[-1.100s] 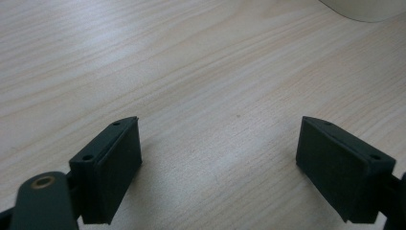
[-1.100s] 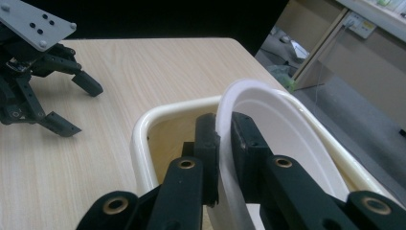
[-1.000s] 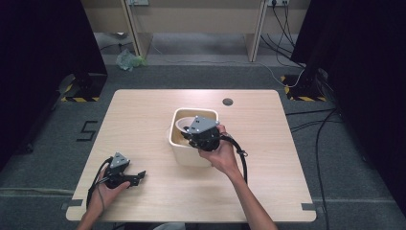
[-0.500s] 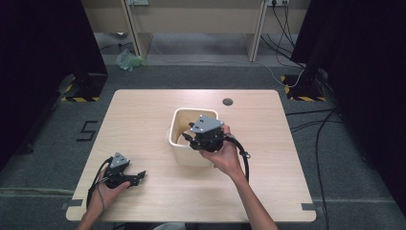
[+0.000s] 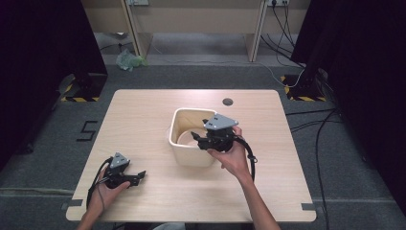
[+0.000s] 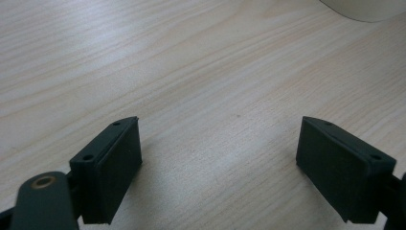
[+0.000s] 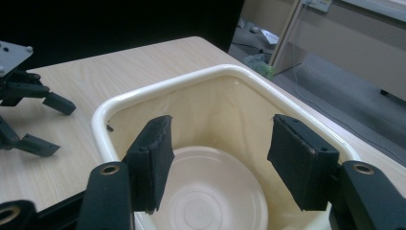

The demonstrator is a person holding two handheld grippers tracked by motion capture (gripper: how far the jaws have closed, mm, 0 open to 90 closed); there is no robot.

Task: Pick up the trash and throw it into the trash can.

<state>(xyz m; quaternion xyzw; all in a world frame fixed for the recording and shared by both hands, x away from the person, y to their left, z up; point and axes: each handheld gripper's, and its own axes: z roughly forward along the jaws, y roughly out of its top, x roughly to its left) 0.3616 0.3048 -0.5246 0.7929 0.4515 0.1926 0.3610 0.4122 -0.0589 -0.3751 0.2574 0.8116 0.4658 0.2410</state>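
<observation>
Your right tool (image 5: 197,137) has shifted slightly over the bin (image 5: 178,115), jaws apart, empty; descending crooked, it could strike the rim before reaching the plate (image 7: 210,191). Left tool (image 5: 139,176) rests released on the table (image 5: 143,105).

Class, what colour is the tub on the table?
Cream tub; clearest in the right gripper view.

Cream tub (image 5: 191,155) holding a cream-white plate (image 7: 210,191). Pale wood-grain table (image 5: 143,120) with one dark round spot (image 5: 228,101). Black grippers (image 5: 198,139), grey plates on top.
</observation>
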